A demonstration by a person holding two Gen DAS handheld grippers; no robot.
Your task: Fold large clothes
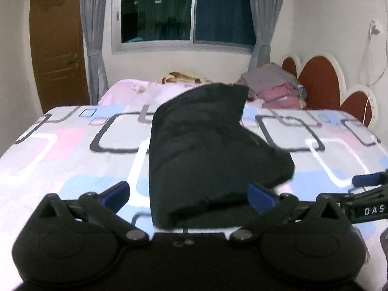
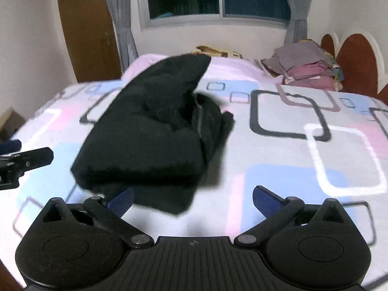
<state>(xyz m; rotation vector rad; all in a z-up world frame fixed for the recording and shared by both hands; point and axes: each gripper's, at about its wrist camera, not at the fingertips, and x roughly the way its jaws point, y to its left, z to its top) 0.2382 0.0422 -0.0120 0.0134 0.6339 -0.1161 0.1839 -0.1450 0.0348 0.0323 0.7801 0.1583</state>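
A black garment, folded into a thick bundle, lies on the patterned bed sheet; its far end stands up in a point. It also shows in the right wrist view. My left gripper is open, its blue-padded fingers either side of the bundle's near edge, holding nothing. My right gripper is open, just in front of the bundle's near right corner, empty. The right gripper's fingers show at the right edge of the left wrist view. The left gripper's finger shows at the left edge of the right wrist view.
A stack of folded grey and pink clothes sits at the far right of the bed by the red headboard. A pink blanket lies behind. A window, curtains and a wooden door stand beyond.
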